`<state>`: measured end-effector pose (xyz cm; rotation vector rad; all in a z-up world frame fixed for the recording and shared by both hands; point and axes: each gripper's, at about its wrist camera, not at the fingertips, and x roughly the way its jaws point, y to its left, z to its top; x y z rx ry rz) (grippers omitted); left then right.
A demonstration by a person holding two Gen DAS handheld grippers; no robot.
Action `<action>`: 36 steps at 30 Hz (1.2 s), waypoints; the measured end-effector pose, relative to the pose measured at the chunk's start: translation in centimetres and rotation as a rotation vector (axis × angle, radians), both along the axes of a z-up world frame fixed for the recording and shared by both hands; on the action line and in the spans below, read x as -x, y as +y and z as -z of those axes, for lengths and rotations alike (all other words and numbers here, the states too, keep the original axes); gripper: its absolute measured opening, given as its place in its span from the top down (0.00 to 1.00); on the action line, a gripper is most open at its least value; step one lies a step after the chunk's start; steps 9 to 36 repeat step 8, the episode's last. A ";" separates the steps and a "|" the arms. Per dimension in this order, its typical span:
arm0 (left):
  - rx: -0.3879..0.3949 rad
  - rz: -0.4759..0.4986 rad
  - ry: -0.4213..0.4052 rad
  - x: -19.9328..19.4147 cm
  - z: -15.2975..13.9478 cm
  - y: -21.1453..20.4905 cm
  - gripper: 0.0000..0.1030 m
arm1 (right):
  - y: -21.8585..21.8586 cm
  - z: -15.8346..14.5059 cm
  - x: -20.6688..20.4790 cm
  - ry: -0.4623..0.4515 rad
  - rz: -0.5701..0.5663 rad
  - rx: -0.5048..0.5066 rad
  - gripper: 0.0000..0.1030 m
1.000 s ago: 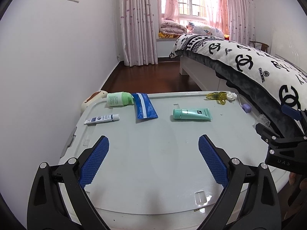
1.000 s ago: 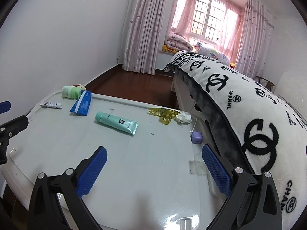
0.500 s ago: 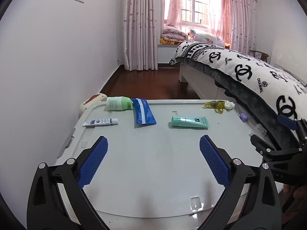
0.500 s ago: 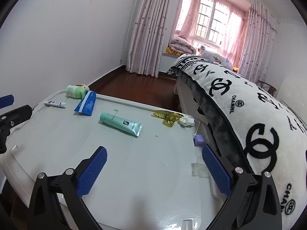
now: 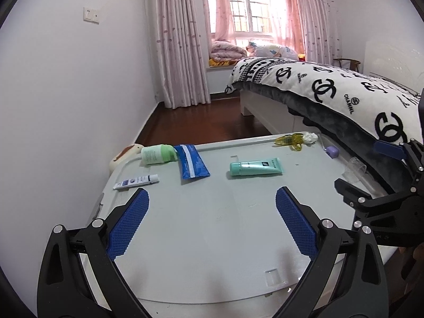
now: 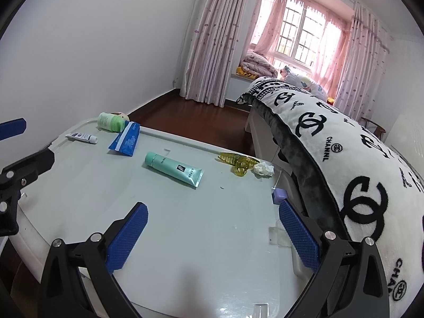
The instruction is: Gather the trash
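Observation:
On a pale grey storage-box lid (image 5: 212,225) (image 6: 185,212) lie a crumpled white tissue (image 5: 309,137) (image 6: 263,169), a yellow hair claw (image 5: 290,141) (image 6: 237,161), a teal tube (image 5: 255,167) (image 6: 173,169), a blue tube (image 5: 193,164) (image 6: 126,142), a small white tube (image 5: 136,181) (image 6: 81,137) and a green bottle (image 5: 158,154) (image 6: 110,122). My left gripper (image 5: 212,201) is open and empty over the lid's near part. My right gripper (image 6: 213,209) is open and empty, short of the teal tube.
A small purple box (image 5: 332,151) (image 6: 278,195) sits at the lid's right edge. A bed with a black-and-white blanket (image 5: 344,98) (image 6: 357,172) runs along the right. A white wall (image 5: 66,106) is close on the left. Wooden floor (image 5: 212,122) lies beyond the lid.
Both grippers have risen and tilted up, so the lid and its objects sit lower in both views. Nothing on the lid has moved. Both stay open.

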<state>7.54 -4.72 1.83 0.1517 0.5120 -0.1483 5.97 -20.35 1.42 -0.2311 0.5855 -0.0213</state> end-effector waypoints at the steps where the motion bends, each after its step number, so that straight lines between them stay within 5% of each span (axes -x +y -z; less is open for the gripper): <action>1: -0.016 -0.008 -0.007 0.0 0.0 -0.1 0.09 | -0.1 -0.1 0.0 0.000 0.001 -0.004 0.05; 36: -0.059 -0.033 0.032 -0.4 0.7 -0.6 0.09 | -1.2 -0.8 0.6 -0.012 0.018 -0.021 0.05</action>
